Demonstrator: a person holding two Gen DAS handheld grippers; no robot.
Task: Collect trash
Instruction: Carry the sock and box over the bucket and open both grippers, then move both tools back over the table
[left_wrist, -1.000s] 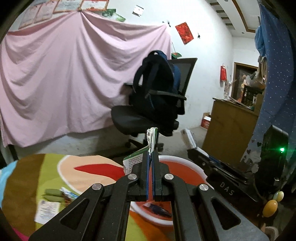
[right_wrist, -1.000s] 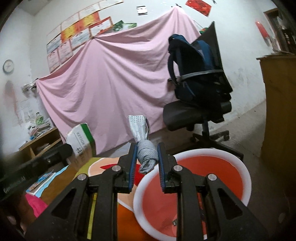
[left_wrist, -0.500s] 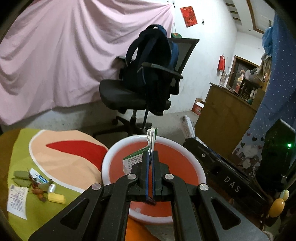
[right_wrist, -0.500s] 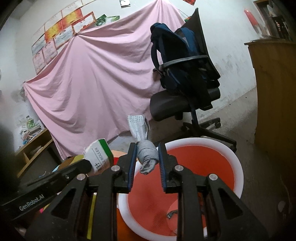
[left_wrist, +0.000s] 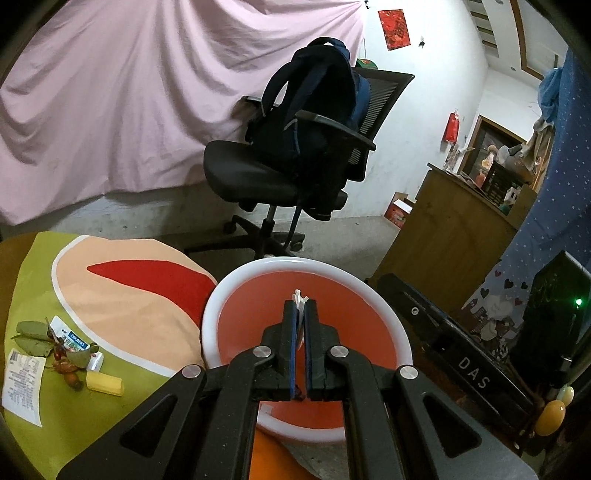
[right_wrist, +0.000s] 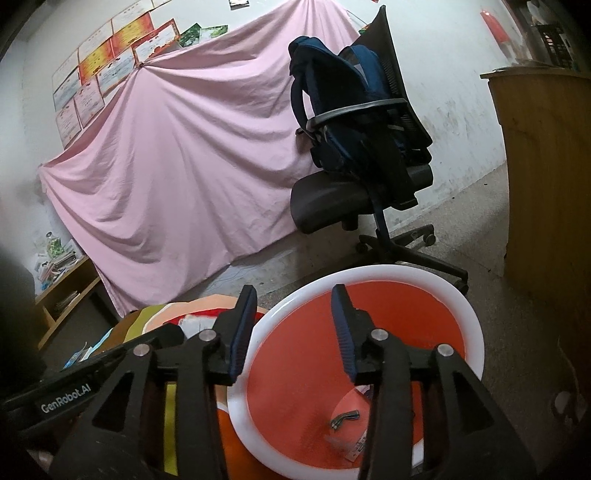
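The right claw (right_wrist: 293, 332) is standing empty, jaws just having opened over the red basin (right_wrist: 476, 332), while the left claw (left_wrist: 300, 347) is pinching white paper scrap (left_wrist: 300, 296) above it, leftover litter (left_wrist: 66, 354) lying at nine o'clock on the desk (left_wrist: 74, 424).

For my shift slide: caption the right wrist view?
Right hand-held gripper, open and empty, above the red basin.

Pink sheet (left_wrist: 129, 110) draped on white wall; office chair (left_wrist: 295, 173) bearing backpack (left_wrist: 314, 96); wooden cabinet (left_wrist: 450, 229) right.
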